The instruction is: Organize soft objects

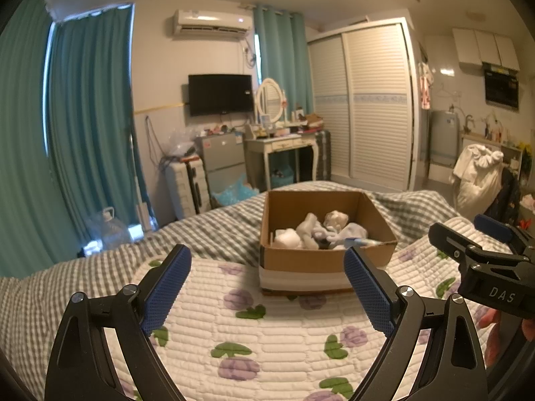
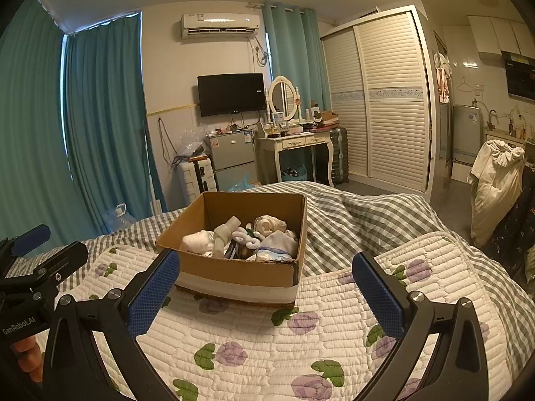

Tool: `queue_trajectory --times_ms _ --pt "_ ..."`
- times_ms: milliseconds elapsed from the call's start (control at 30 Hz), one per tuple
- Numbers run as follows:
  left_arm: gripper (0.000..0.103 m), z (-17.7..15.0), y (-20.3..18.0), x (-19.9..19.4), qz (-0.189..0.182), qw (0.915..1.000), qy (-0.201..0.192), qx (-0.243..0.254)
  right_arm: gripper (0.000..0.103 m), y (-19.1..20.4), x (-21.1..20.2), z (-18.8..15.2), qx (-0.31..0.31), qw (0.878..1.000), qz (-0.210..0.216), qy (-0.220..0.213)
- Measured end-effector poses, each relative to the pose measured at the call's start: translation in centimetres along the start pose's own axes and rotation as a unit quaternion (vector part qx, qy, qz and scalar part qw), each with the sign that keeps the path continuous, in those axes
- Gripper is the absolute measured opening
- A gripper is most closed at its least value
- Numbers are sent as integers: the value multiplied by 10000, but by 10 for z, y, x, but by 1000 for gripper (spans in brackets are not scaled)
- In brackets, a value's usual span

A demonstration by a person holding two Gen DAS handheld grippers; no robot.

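A brown cardboard box (image 1: 302,259) (image 2: 234,270) stands on the flowered white quilt (image 1: 267,330) (image 2: 267,334). It holds several soft white and grey items (image 1: 317,230) (image 2: 240,237), among them rolled socks and folded cloth. My left gripper (image 1: 267,287) is open and empty, hovering over the quilt just short of the box. My right gripper (image 2: 265,289) is open and empty too, in front of the box. The right gripper shows at the right edge of the left wrist view (image 1: 481,250); the left gripper shows at the left edge of the right wrist view (image 2: 36,267).
A grey checked duvet (image 1: 207,230) (image 2: 351,220) lies bunched behind and beside the box. Beyond the bed stand a dressing table with mirror (image 2: 294,140), a small fridge (image 2: 230,157), a louvred wardrobe (image 2: 378,100) and teal curtains (image 2: 100,117).
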State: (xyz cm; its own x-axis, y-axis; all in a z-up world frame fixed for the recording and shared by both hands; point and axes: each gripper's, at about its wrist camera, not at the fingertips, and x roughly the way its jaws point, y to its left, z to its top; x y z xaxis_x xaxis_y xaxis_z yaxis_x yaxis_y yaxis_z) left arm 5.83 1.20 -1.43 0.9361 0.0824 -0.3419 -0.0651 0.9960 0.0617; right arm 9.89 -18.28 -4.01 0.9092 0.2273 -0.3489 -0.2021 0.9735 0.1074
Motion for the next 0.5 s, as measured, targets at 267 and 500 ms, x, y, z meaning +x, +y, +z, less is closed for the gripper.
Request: queue_trajectory --times_ms 267,500 --pt "94 0 0 0 1 10000 1 -3 103 1 1 -2 -6 10000 5 23" --pt "94 -1 -1 0 -29 10000 -3 1 103 3 4 -3 -13 10000 -6 88"
